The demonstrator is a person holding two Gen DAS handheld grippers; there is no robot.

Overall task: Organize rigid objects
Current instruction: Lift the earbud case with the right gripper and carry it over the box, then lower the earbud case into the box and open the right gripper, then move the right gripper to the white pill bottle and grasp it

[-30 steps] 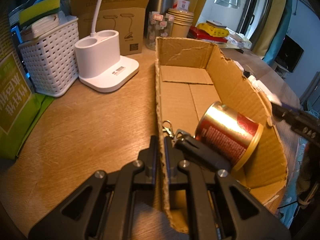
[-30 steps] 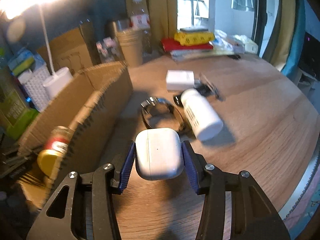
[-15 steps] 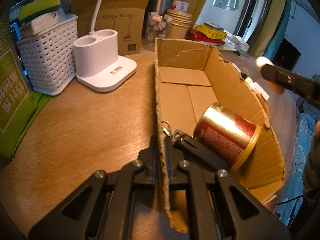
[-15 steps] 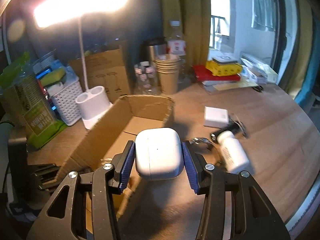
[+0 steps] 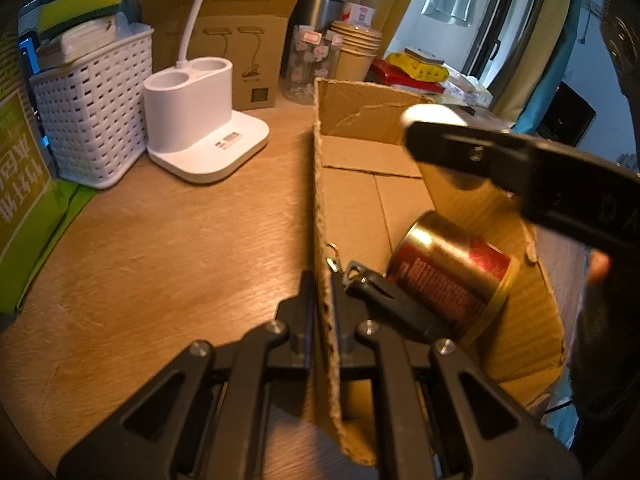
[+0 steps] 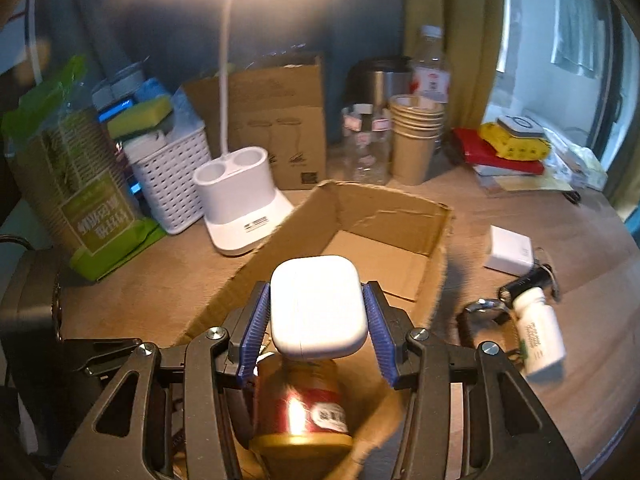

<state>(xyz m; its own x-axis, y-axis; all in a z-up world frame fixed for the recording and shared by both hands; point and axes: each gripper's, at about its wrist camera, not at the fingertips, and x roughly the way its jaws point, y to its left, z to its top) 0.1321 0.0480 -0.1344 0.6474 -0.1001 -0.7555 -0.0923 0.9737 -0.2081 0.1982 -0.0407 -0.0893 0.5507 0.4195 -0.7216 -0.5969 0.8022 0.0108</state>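
An open cardboard box (image 5: pixel 362 184) (image 6: pixel 384 208) lies on the wooden table. Inside it a red and gold can (image 5: pixel 452 268) (image 6: pixel 302 408) lies on its side beside a black key fob (image 5: pixel 384 298). My left gripper (image 5: pixel 322 300) is shut on the box's left wall. My right gripper (image 6: pixel 318 312) is shut on a white earbud case (image 6: pixel 318 306) and hangs over the box, just above the can. In the left wrist view the right gripper's black finger (image 5: pixel 520 168) crosses above the box with the earbud case (image 5: pixel 430 114) at its tip.
A white bottle (image 6: pixel 540 332), a small black torch (image 6: pixel 524 282), a white charger (image 6: pixel 510 254) and a metal ring (image 6: pixel 482 306) lie right of the box. A white lamp base (image 5: pixel 204 120), a white basket (image 5: pixel 94 120), a green bag, paper cups (image 6: pixel 416 136) and jars stand behind.
My right gripper carried the earbud case leftward from the open table to above the box and the can. My left gripper kept its hold on the box wall.
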